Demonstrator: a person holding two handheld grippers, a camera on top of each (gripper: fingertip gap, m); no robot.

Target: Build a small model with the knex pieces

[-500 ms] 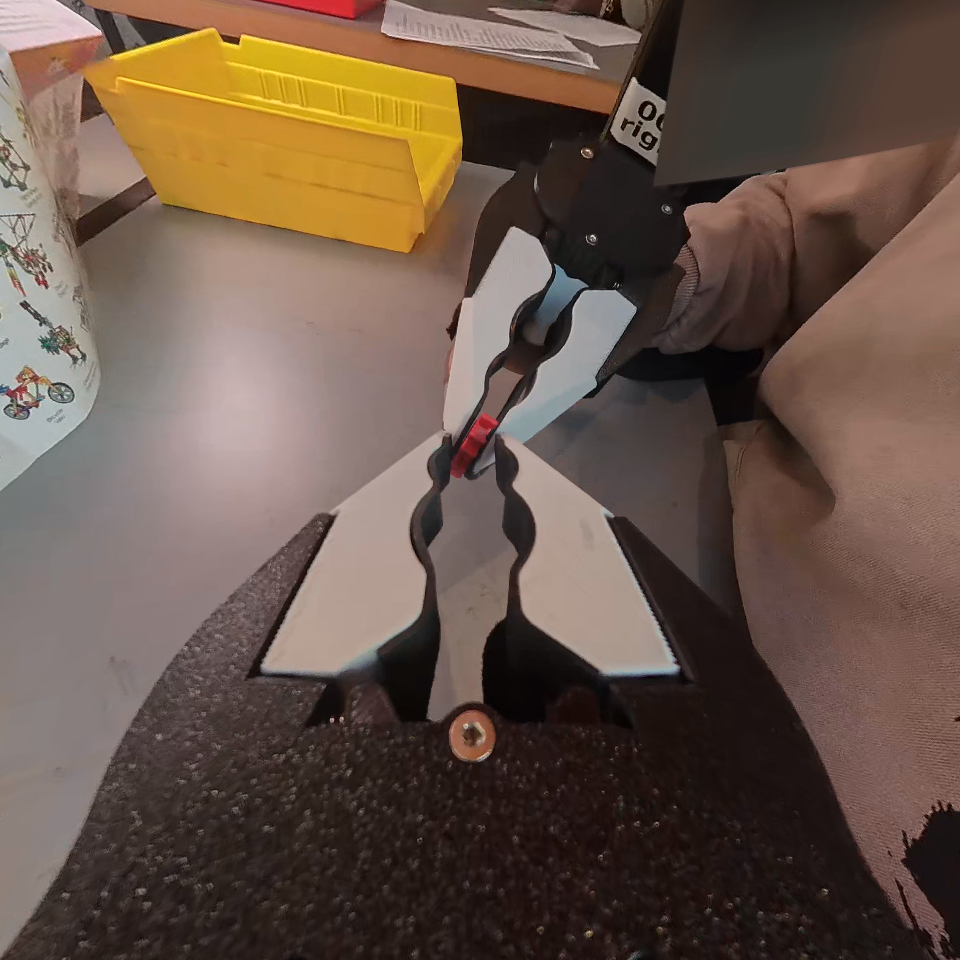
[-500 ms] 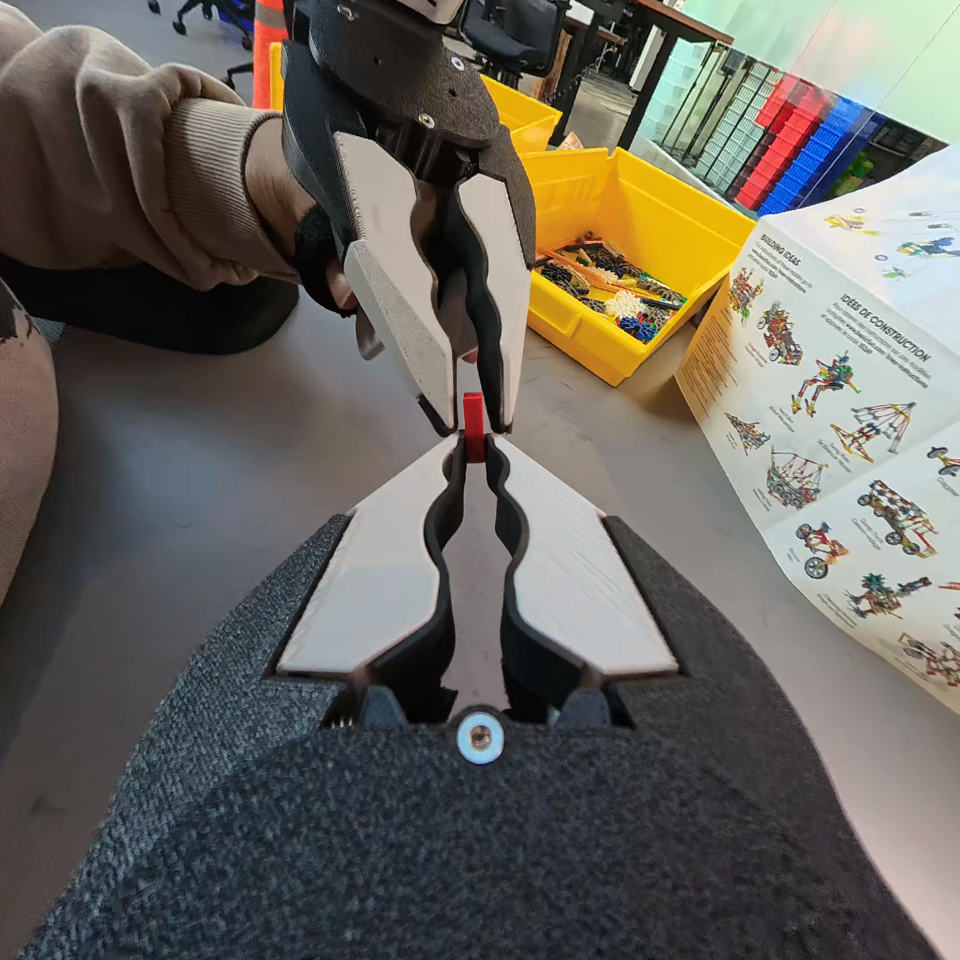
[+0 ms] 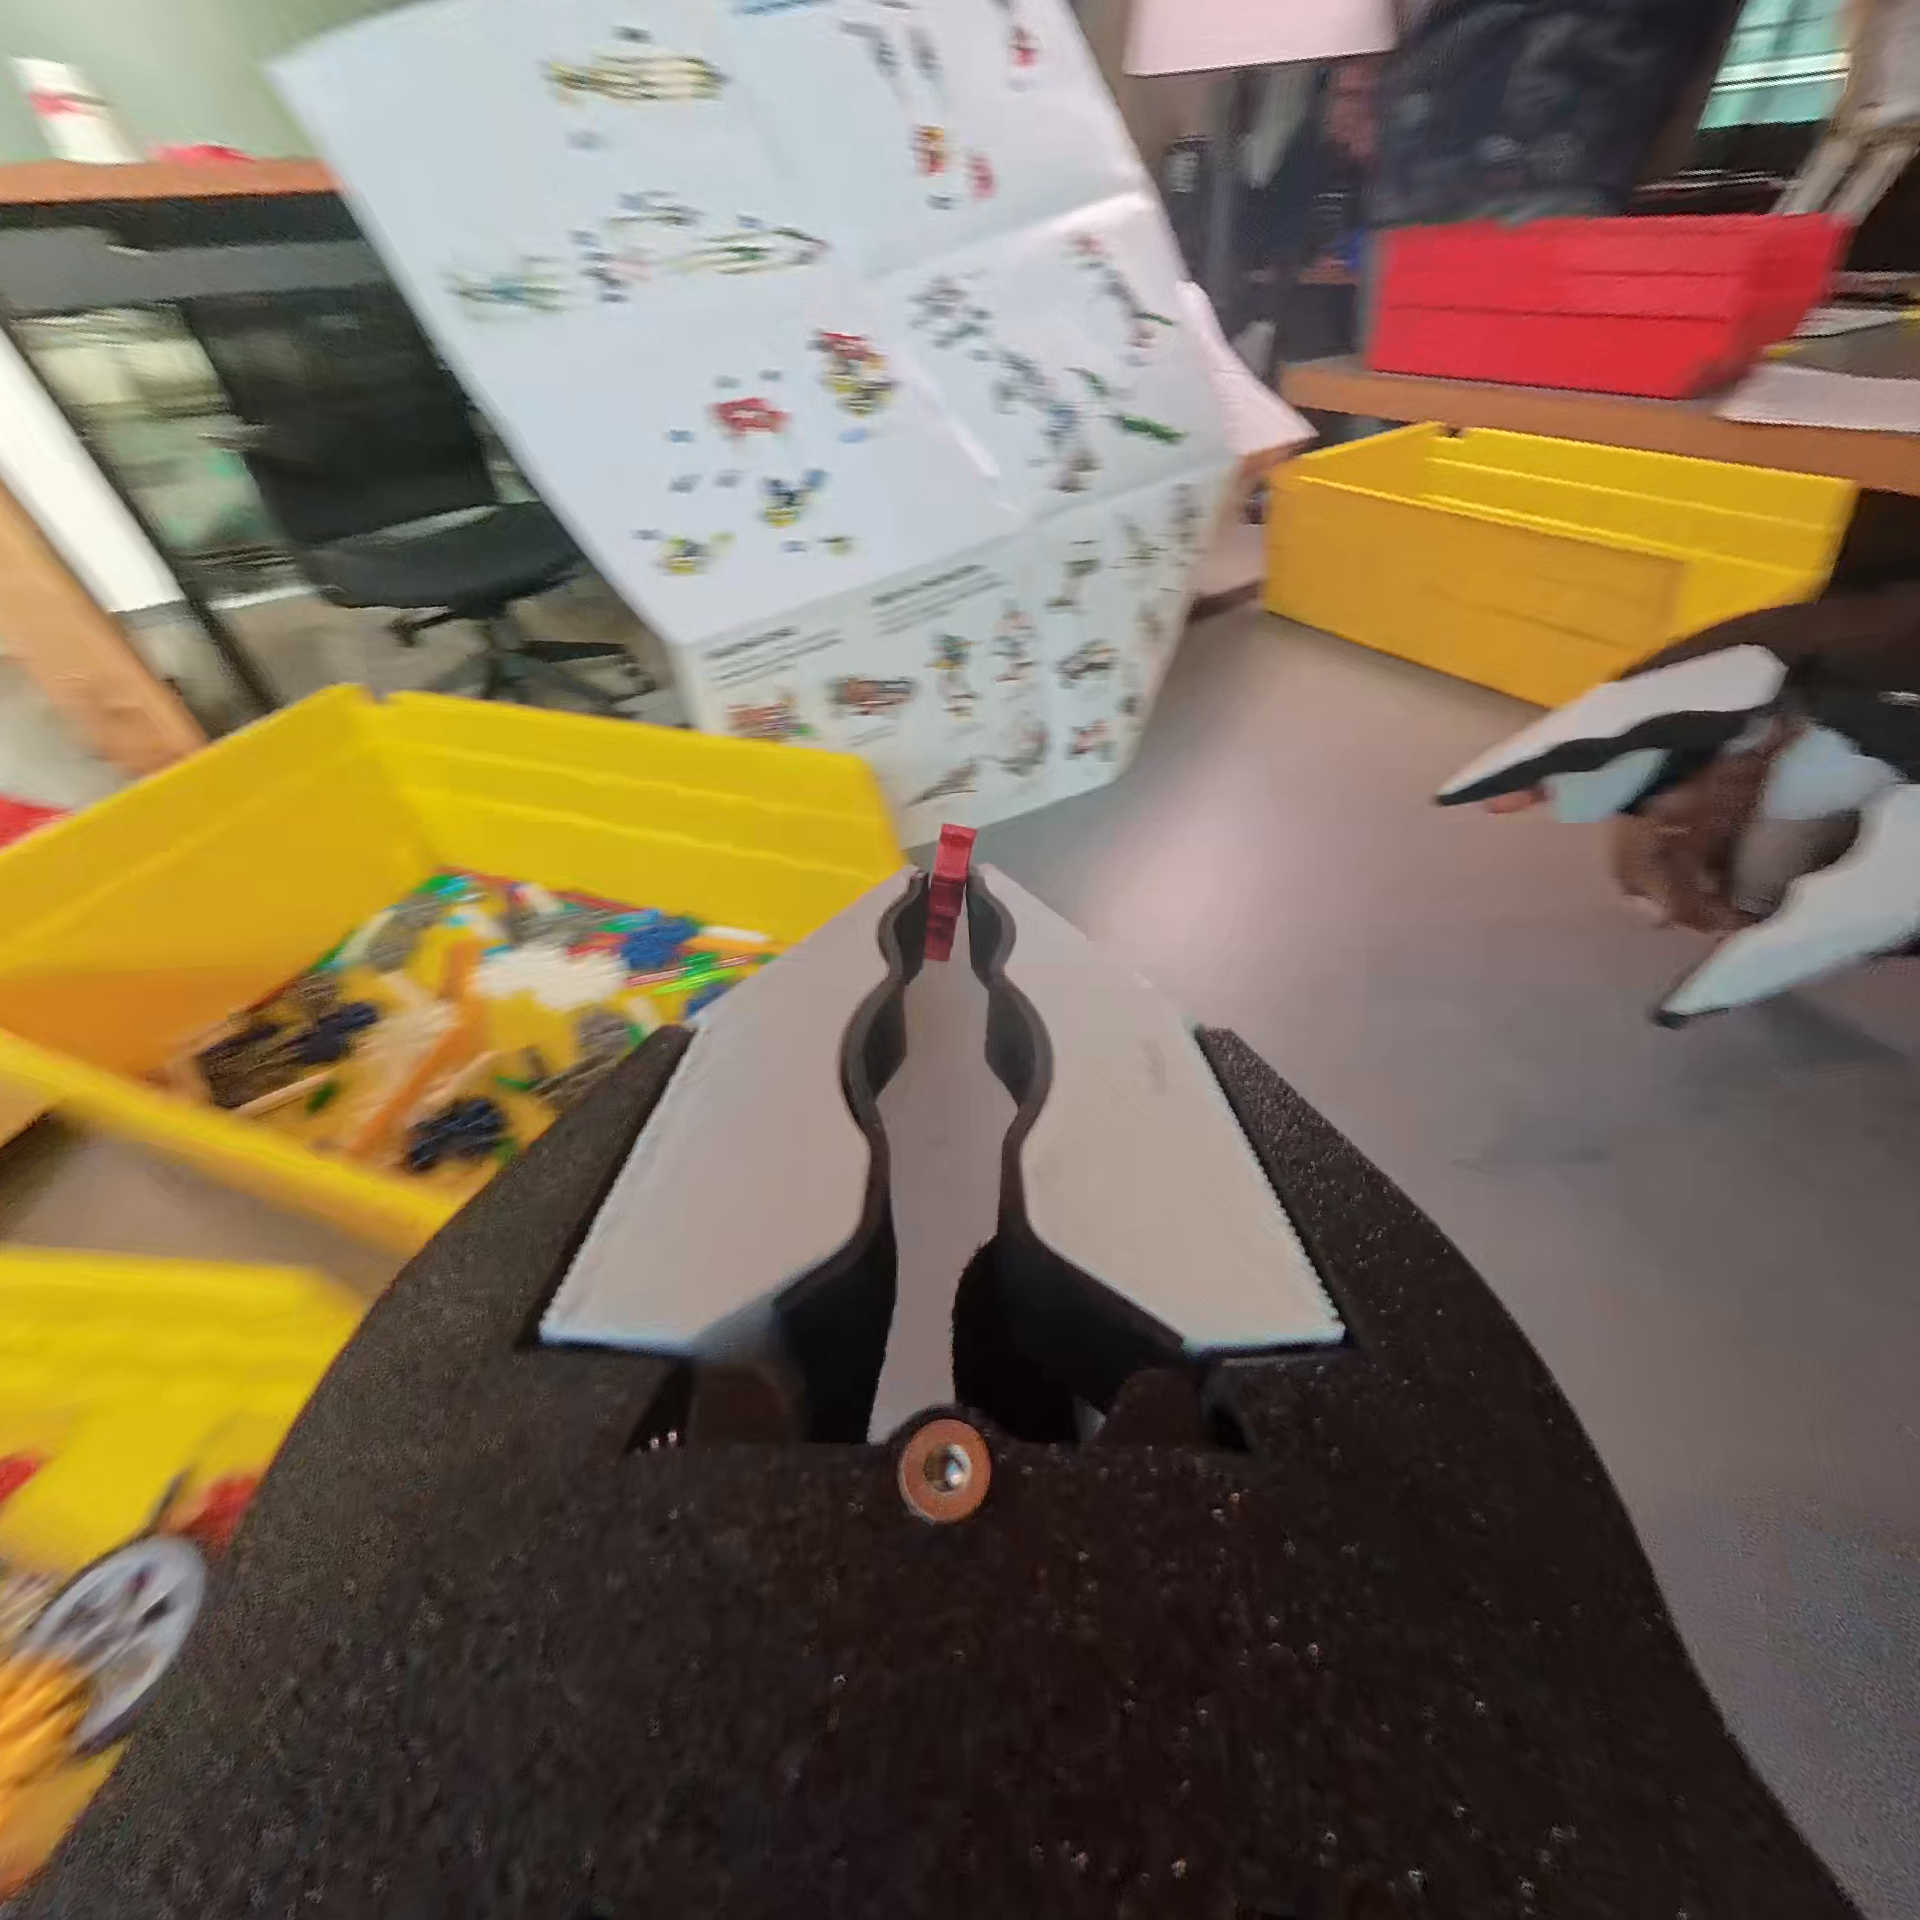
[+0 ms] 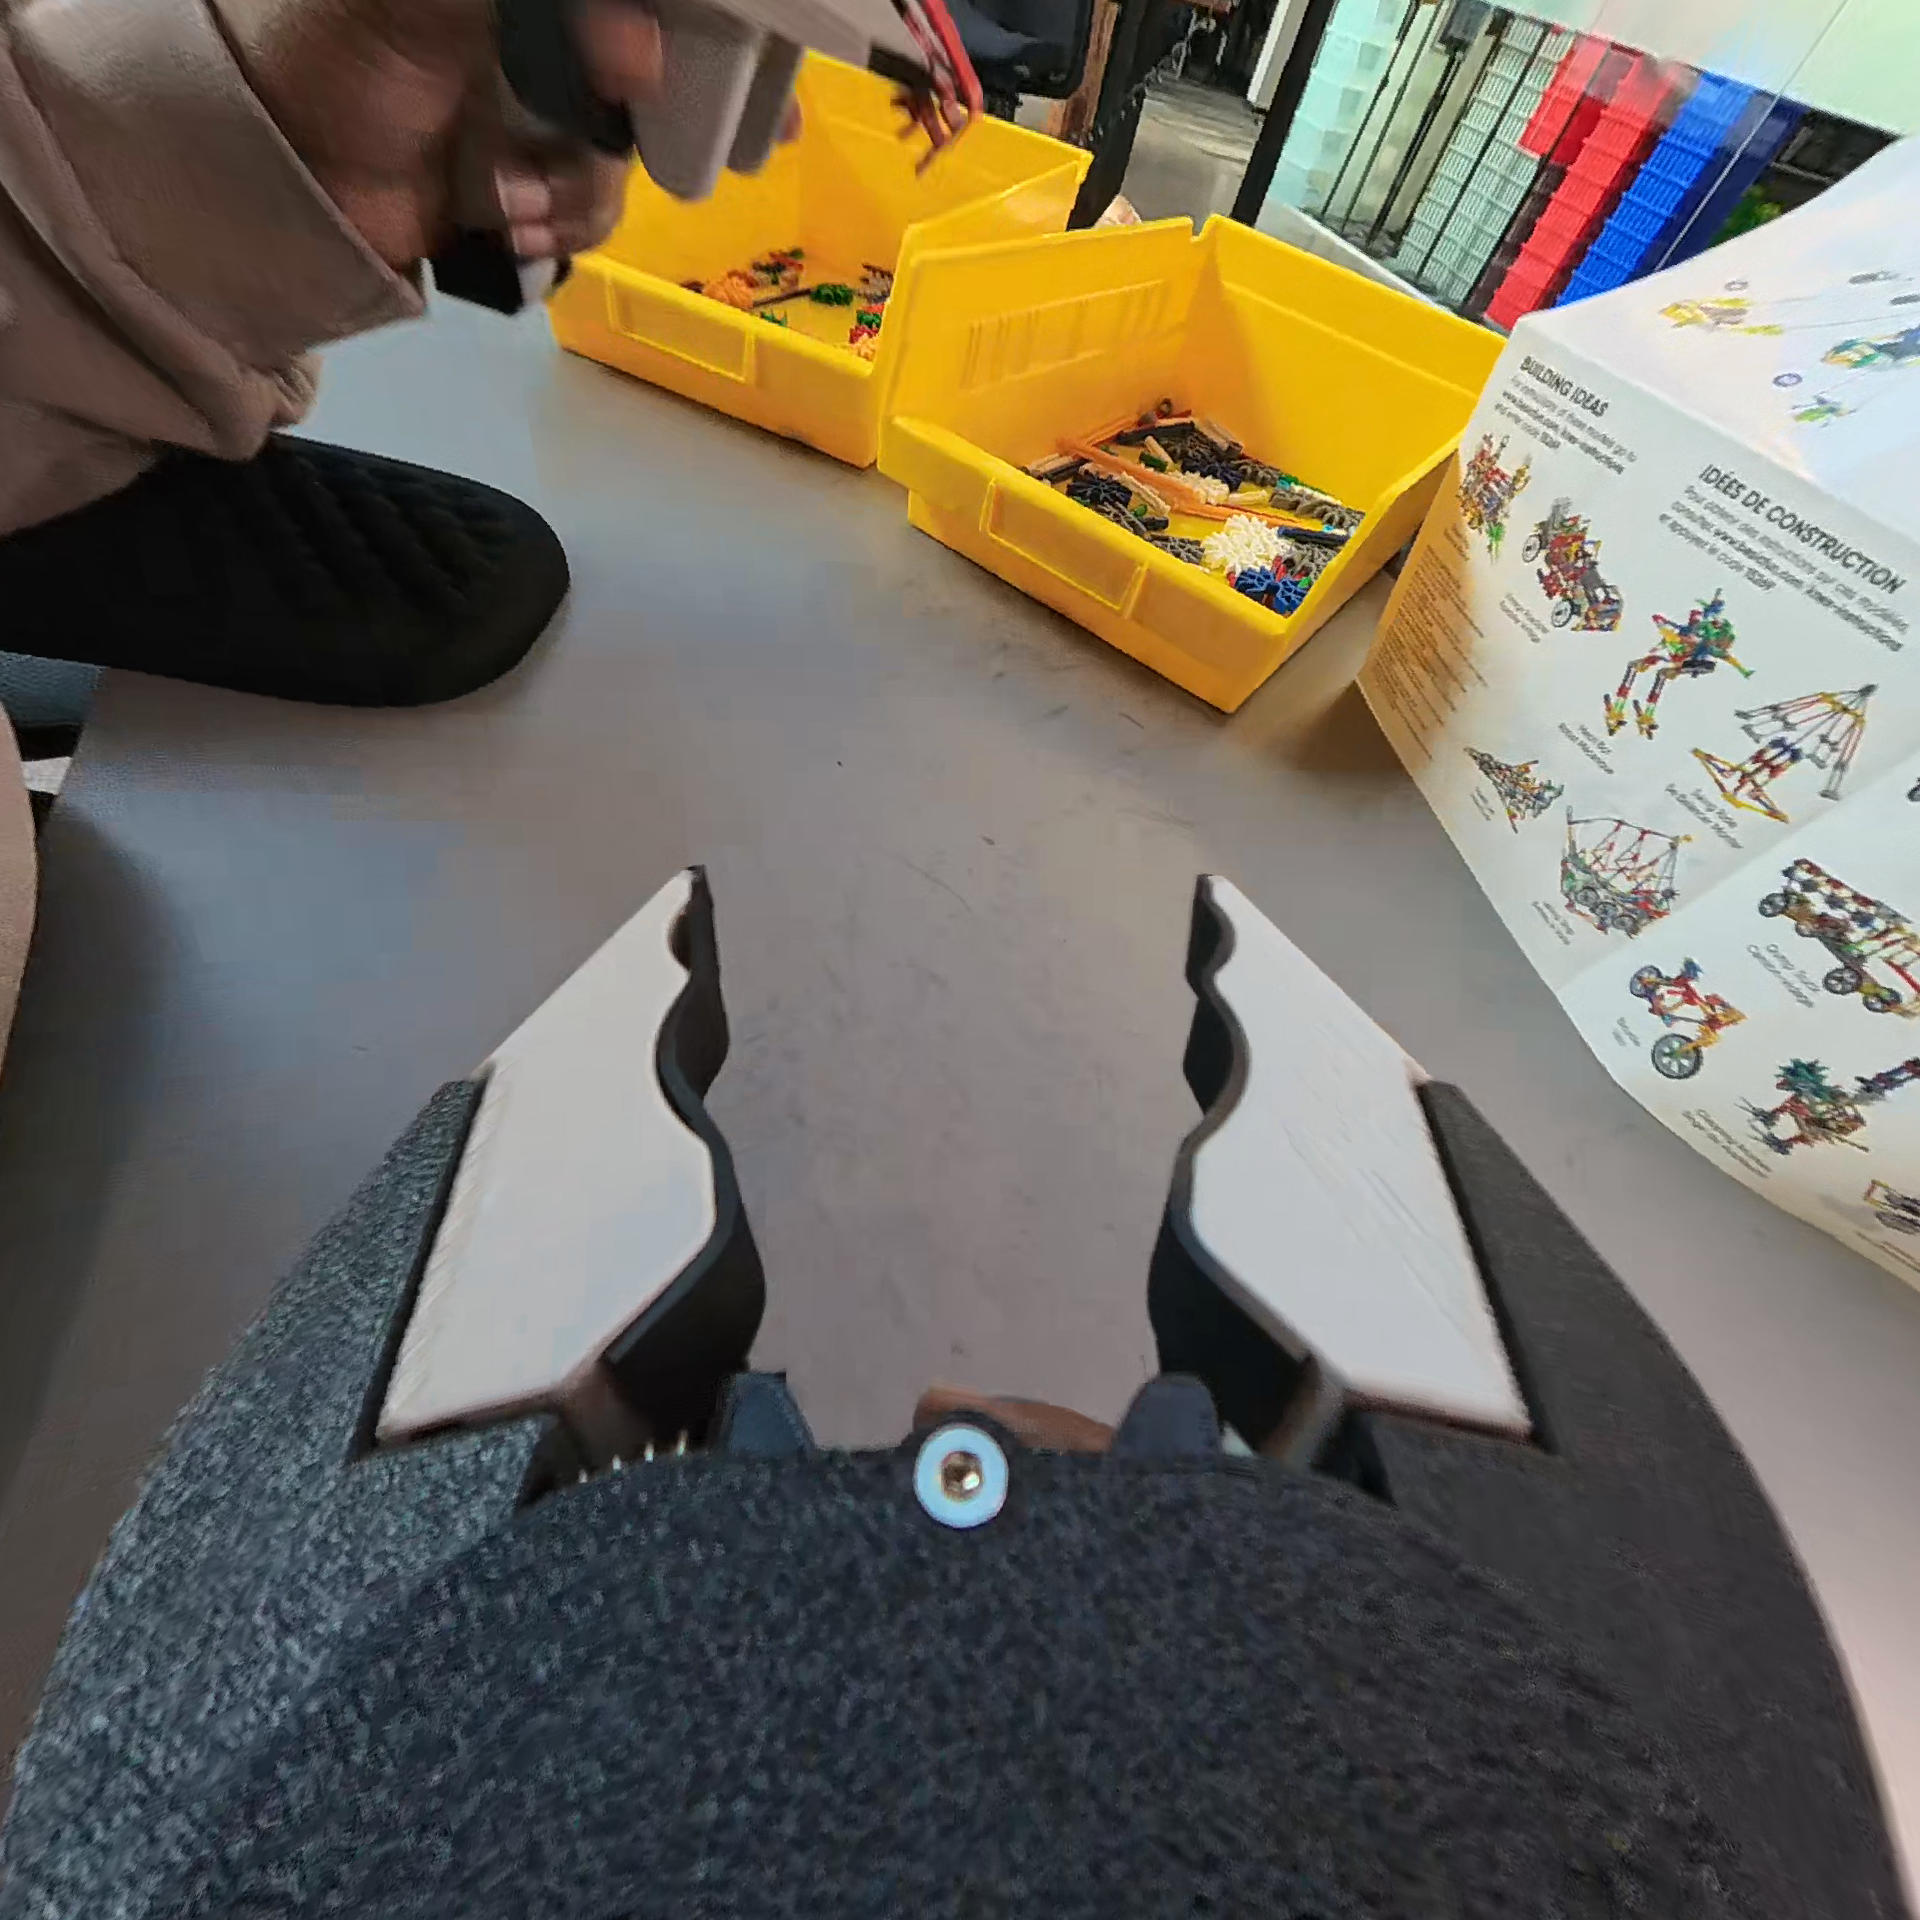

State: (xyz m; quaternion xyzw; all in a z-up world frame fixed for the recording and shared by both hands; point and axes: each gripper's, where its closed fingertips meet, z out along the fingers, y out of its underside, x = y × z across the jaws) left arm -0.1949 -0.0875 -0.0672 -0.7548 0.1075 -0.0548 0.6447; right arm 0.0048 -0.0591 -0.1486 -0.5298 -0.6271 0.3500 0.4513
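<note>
My left gripper (image 3: pixel 943 883) is shut on a small red plastic piece (image 3: pixel 948 883) that sticks up between its tips, held above the grey table (image 3: pixel 1351 1039) beside a yellow bin of mixed building pieces (image 3: pixel 436 831). My right gripper (image 4: pixel 945 883) is open and empty, low over the grey table (image 4: pixel 883 790). It also shows at the right edge of the left wrist view (image 3: pixel 1600 894), jaws spread. In the right wrist view the left gripper is blurred at the top left (image 4: pixel 727 125), over a yellow bin (image 4: pixel 790 270).
A second yellow bin of pieces (image 4: pixel 1174 499) stands beside the first. A white illustrated box (image 4: pixel 1714 748) stands at the right, and shows in the left wrist view (image 3: pixel 883 416). An empty yellow bin (image 3: pixel 1538 561) and a red bin (image 3: pixel 1579 301) stand behind. A person's sleeve (image 4: pixel 156 260) is at left. The grippers' ends are close to 20 cm from one another.
The two grippers were tip to tip on the red piece. The right gripper has opened and let go; the left has swung away toward the yellow bins with the piece.
</note>
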